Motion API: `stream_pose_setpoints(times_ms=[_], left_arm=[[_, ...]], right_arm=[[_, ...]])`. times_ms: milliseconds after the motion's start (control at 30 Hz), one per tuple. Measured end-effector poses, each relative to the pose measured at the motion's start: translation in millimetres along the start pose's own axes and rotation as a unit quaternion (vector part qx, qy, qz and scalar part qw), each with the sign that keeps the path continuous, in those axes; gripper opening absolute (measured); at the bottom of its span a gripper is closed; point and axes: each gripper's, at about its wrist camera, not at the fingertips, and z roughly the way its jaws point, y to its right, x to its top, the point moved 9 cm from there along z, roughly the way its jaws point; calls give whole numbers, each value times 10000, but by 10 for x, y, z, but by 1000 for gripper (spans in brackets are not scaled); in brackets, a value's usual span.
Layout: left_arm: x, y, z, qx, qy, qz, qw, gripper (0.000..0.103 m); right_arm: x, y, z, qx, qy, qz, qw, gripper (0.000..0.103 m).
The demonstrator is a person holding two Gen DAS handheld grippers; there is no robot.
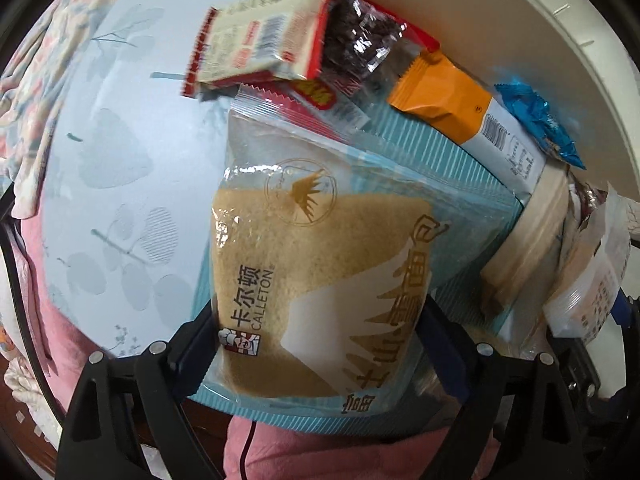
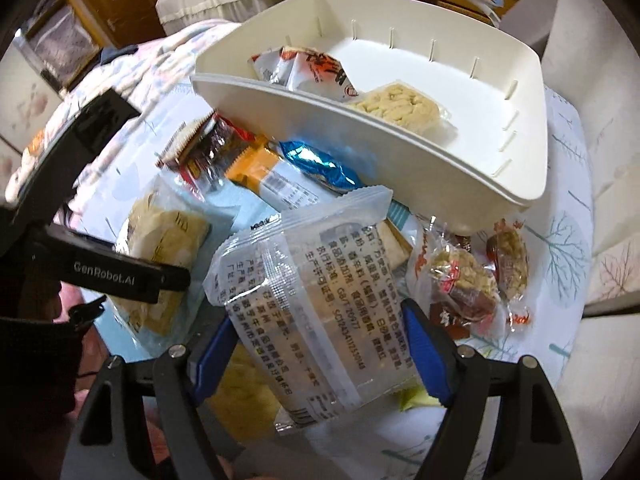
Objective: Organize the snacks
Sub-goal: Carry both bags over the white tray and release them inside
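Loose snack packets [image 2: 276, 176] crowd the tabletop [image 2: 560, 248] before the white bin [image 2: 400, 152], whose right half lies bare beyond the rice cracker [image 2: 396, 108].

Leaf-print tablecloth [image 1: 120, 128] under snack packets [image 2: 460, 280], white bin [image 2: 440, 168].

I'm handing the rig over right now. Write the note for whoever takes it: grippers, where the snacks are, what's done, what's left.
Left gripper: shut on the Calleton bread pack, held above the tablecloth.
Right gripper: shut on a clear pack, near the white bin.
Done: in the bin, red-and-white packets and a pale biscuit pack.
Left: both held packs go in the bin. Still outside it: orange bar, blue wrapper, red-edged packet, dark clear bag, and two small nut cakes under the bin's near corner.
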Motion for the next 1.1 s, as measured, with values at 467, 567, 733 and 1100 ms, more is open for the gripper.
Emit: stream_pose_setpoints(times_ms=[467, 567, 733, 1100], left_arm=[[151, -259, -880, -47, 266, 614, 9977, 91], [279, -95, -1096, -13, 330, 830, 9960, 91], [439, 93, -1433, -18, 478, 1266, 9908, 91], [941, 455, -1895, 216, 798, 2154, 9730, 90]], right_arm=[[378, -215, -453, 387, 562, 749, 9949, 80], [468, -225, -521, 444, 646, 969, 9922, 80], [595, -187, -642, 483, 774, 1293, 9874, 80], [977, 33, -834, 359, 1181, 1851, 9749, 80]])
